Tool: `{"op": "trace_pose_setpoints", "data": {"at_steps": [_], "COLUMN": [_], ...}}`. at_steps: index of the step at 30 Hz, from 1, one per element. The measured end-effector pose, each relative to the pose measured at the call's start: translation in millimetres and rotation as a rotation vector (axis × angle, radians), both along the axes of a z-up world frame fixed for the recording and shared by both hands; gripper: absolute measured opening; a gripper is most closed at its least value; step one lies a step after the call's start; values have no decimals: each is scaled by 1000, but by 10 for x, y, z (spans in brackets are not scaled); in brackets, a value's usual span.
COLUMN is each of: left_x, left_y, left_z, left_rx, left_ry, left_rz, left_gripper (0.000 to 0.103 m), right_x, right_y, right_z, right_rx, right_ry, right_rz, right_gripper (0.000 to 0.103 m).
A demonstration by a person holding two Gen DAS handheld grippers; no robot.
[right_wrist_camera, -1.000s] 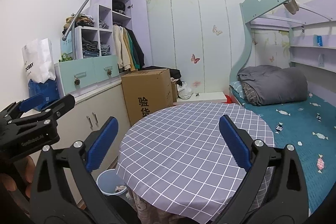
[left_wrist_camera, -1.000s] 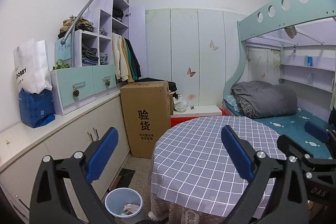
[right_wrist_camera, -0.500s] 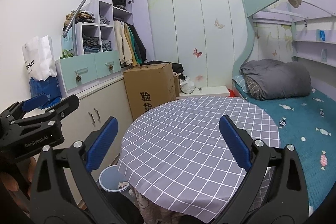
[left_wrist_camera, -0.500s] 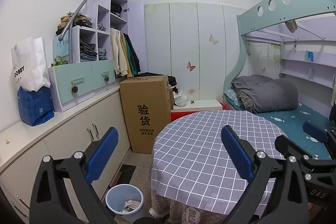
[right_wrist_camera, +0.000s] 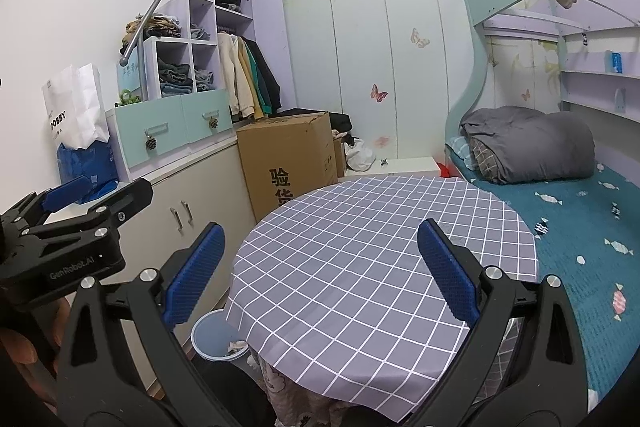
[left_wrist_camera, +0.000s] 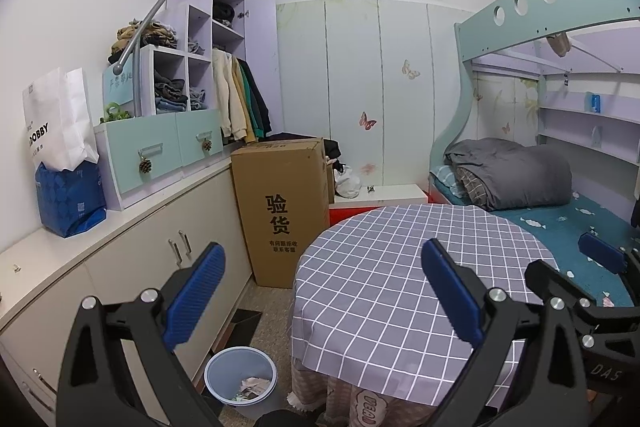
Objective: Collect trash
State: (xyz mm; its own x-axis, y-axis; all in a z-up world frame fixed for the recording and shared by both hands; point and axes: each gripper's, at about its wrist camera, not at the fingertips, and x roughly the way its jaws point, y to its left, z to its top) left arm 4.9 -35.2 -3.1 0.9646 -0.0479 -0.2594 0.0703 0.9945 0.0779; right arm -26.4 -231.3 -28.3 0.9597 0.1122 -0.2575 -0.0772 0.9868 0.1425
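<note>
Trash bin (left_wrist_camera: 240,375) with crumpled scraps sits on the floor between the cabinets (left_wrist_camera: 160,267) and my checkered round surface (left_wrist_camera: 404,279). Both my left claw (left_wrist_camera: 320,291) and right claw (right_wrist_camera: 318,275) hover wide open, holding nothing.

A small, lived-in home bedroom.

A bunk bed (left_wrist_camera: 560,211) at 3 o'clock carries a rolled grey duvet (left_wrist_camera: 516,173) on a teal candy-print sheet; stepped cubbies (left_wrist_camera: 188,75) with folded clothes and hanging jackets (left_wrist_camera: 240,99) stand at 10 o'clock over low white cabinets (left_wrist_camera: 132,267). Wardrobe doors (left_wrist_camera: 352,87) with butterfly stickers fill 12 o'clock, beside a cardboard box (left_wrist_camera: 284,211). A round table (left_wrist_camera: 384,291) in a checked cloth sits centre, a wastebasket (left_wrist_camera: 240,375) at 7 o'clock.
</note>
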Motion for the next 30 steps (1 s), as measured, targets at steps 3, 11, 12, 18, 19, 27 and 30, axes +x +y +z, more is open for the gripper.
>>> {"op": "trace_pose_setpoints", "data": {"at_steps": [3, 11, 12, 18, 19, 27, 30], "left_x": [0, 9, 10, 14, 15, 22, 22], "left_y": [8, 13, 12, 12, 12, 4, 7], "left_z": [-6, -30, -30, -47, -48, -52, -58], "left_rx": [-2, 2, 3, 5, 6, 11, 12], "left_ry": [2, 8, 8, 14, 15, 18, 19], "left_rz": [0, 1, 2, 4, 5, 7, 8], "left_gripper": [96, 96, 96, 96, 96, 96, 96], "right_x": [3, 16, 25, 24, 25, 51, 51], "right_y": [9, 44, 44, 34, 30, 58, 68], "right_z": [-12, -29, -32, -72, -74, -92, -107], "right_rx": [2, 4, 4, 9, 9, 8, 8], "right_ry": [4, 12, 13, 22, 23, 32, 37], "right_rz": [-1, 2, 3, 4, 4, 10, 13], "right_gripper": [95, 95, 95, 95, 95, 95, 95]}}
